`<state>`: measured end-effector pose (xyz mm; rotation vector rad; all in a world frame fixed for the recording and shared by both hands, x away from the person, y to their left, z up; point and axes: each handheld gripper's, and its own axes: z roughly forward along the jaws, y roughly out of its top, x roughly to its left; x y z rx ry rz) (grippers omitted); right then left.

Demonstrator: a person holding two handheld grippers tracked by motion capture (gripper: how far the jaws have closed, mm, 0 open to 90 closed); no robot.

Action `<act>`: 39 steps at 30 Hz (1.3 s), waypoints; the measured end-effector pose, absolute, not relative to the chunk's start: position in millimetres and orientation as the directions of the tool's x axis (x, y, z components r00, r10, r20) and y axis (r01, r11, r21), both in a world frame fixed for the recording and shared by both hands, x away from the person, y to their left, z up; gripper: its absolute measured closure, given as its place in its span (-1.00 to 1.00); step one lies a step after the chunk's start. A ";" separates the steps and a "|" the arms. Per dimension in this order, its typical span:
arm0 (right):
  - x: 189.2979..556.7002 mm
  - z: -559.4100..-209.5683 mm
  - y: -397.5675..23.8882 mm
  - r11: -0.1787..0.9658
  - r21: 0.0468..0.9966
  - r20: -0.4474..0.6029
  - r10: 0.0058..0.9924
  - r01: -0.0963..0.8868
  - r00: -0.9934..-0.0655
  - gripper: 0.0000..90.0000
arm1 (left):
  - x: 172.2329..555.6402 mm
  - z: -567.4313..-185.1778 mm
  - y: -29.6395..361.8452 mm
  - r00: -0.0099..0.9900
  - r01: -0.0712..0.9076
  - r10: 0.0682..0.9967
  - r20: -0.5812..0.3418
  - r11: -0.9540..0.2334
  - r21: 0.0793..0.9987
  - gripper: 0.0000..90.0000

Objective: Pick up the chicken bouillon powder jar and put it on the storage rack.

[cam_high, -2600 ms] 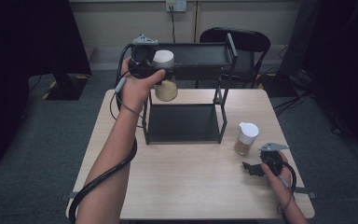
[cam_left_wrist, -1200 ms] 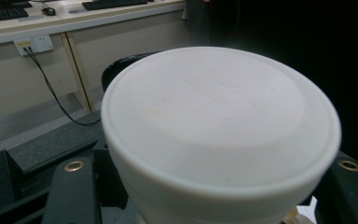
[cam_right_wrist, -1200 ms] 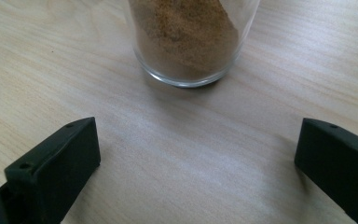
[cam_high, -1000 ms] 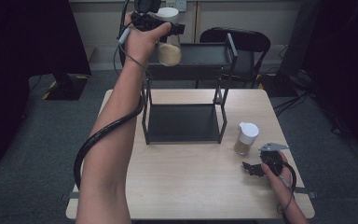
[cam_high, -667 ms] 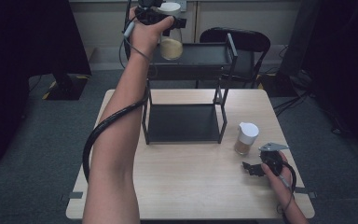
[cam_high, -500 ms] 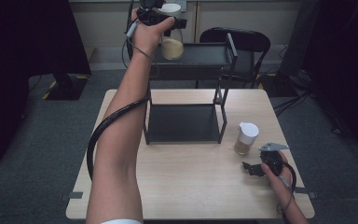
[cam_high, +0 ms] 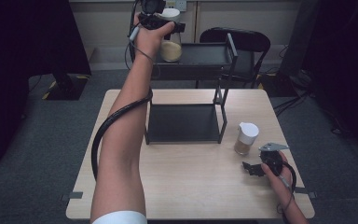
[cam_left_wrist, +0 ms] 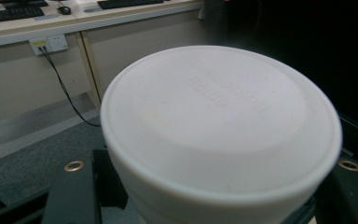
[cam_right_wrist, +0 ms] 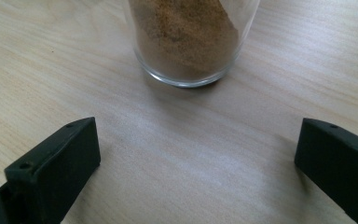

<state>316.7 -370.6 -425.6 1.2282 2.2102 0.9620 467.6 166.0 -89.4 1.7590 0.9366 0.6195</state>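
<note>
- Up at the far end, the left gripper (cam_high: pixel 161 21) has its jaws clenched on a white-lidded jar (cam_high: pixel 170 44) of pale powder, held just over the left part of the black rack's (cam_high: pixel 200 70) top shelf.
- Its white lid (cam_left_wrist: pixel 219 121) sits right before that gripper's camera.
- Near right on the counter (cam_high: pixel 191 186), the right gripper (cam_high: pixel 254 169) rests with jaws released and spread.
- A second jar (cam_high: pixel 246 138) of brown powder stands just beyond those jaws, untouched.

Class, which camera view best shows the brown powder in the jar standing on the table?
The right gripper view: the jar on the table is close, its powder grain and glass base clear. The high view shows that jar whole but small, with its white lid.
</note>
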 end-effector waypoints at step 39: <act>316.8 -425.2 -370.5 0.366 0.744 -0.037 0.858 0.559 -0.513 -1.00 | 452.5 -103.4 171.5 0.526 0.306 0.847 -0.084 -0.096 0.947 -1.00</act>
